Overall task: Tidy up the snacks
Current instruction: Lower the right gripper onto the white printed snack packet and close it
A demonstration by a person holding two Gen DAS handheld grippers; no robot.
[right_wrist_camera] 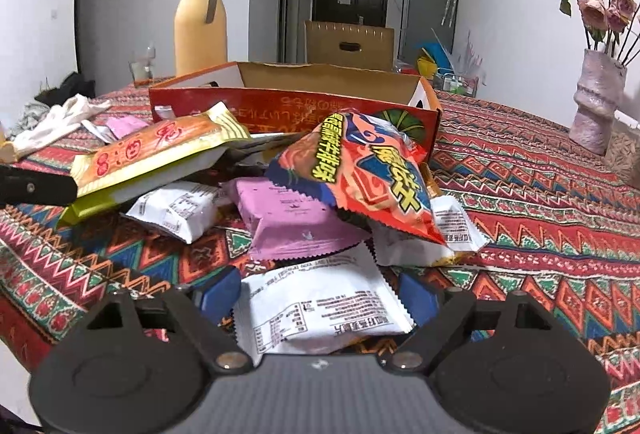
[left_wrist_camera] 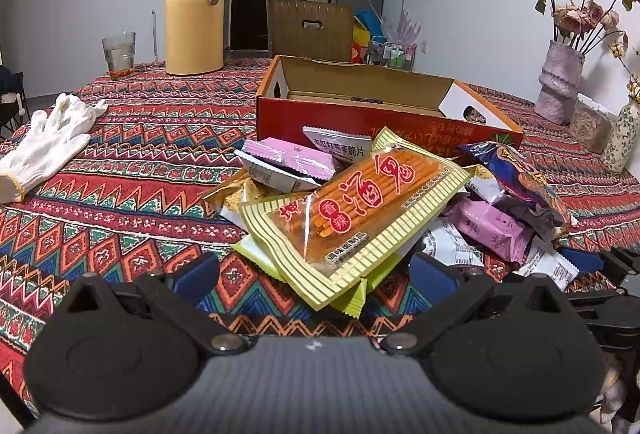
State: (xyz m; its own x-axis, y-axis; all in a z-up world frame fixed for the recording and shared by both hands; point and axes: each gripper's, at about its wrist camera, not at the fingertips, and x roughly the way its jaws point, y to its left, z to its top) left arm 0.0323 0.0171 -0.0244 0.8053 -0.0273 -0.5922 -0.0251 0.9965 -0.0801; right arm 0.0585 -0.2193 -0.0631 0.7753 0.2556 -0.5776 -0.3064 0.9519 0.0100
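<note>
Snacks (right_wrist_camera: 304, 194) overlap; right hand-held gripper (right_wrist_camera: 320, 298) clamps white packet (right_wrist_camera: 320, 310), left (left_wrist_camera: 312, 270) apart

**Patterned table, crowded top**

A table under a zigzag-patterned tablecloth (left_wrist_camera: 132, 194) carries a snack pile (left_wrist_camera: 360, 202), open red cardboard box (left_wrist_camera: 360, 118), yellow thermos (left_wrist_camera: 195, 10), glass (left_wrist_camera: 119, 54), white gloves (left_wrist_camera: 44, 146) and vases (left_wrist_camera: 558, 82).
</note>
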